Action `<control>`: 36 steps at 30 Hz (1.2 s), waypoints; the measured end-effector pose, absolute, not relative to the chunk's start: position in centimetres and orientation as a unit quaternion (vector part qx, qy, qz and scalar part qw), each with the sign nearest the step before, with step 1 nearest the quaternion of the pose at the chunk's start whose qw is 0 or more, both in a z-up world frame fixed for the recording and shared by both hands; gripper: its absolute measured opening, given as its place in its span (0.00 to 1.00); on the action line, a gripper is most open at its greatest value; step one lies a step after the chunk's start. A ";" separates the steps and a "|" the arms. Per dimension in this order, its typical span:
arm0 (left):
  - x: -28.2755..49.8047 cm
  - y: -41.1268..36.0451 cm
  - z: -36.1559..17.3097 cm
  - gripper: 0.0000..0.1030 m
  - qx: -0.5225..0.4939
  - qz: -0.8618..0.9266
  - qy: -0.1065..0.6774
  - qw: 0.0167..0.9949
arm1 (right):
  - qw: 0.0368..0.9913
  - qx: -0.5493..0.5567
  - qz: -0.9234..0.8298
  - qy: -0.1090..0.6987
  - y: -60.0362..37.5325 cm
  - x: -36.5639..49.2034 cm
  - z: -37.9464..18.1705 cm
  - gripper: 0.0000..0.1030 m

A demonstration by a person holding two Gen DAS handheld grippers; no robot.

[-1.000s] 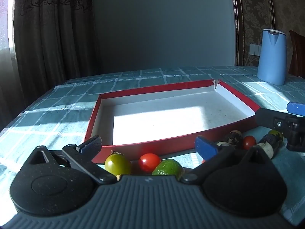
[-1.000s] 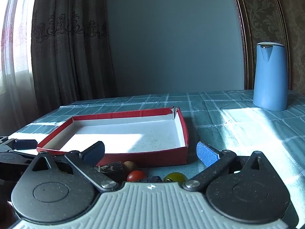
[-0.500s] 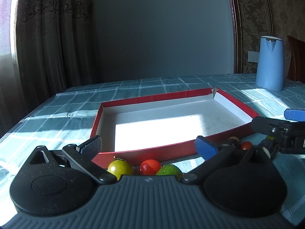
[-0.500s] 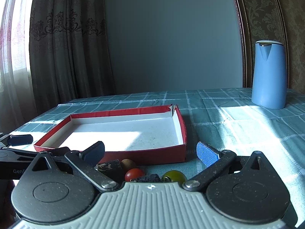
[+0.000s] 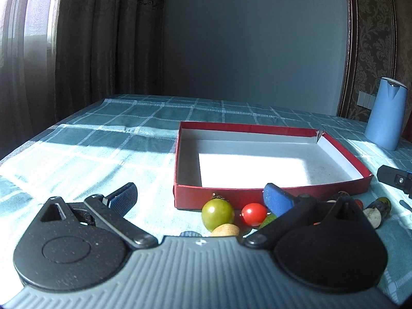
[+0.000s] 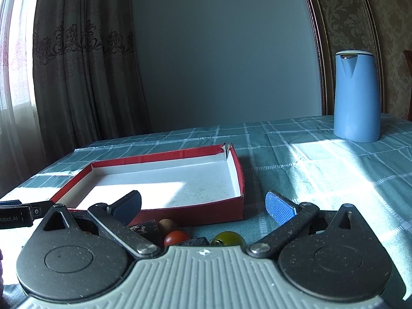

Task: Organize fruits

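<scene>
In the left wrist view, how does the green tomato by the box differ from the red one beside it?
The green tomato is larger; the red tomato is smaller. The green one has a dried stem on top; the red one shows none. The green one sits further left, the red one nearer the left gripper's blue right pad. Both are round, glossy, and on the tablecloth outside the red box.

Hard sunlight admitted through the curtains (image 5: pixel 77 38) at left, tablecloth (image 6: pixel 322 164) patched with glare, back wall dim, edges bowed by fisheye

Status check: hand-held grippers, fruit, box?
Left hand-held gripper and right hand-held gripper open, empty. Fruits on cloth, outside red box. Nothing blocking.
</scene>
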State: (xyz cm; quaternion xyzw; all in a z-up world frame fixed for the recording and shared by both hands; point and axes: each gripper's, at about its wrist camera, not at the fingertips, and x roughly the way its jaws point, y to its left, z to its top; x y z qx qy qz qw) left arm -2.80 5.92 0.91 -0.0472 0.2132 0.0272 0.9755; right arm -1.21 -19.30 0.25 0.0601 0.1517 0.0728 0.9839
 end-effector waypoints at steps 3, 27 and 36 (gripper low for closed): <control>-2.8 6.1 0.8 1.00 -0.054 0.029 0.217 0.974 | 0.984 0.063 0.073 0.151 -19.4 -1.3 0.3 1.00; -2.2 4.7 -0.3 1.00 -0.003 0.033 0.280 0.959 | 0.979 0.065 0.060 0.185 -19.5 -0.4 -0.3 1.00; -2.2 5.0 -0.4 1.00 -0.011 0.032 0.284 0.958 | 0.978 0.069 0.058 0.186 -19.7 -0.3 -0.2 1.00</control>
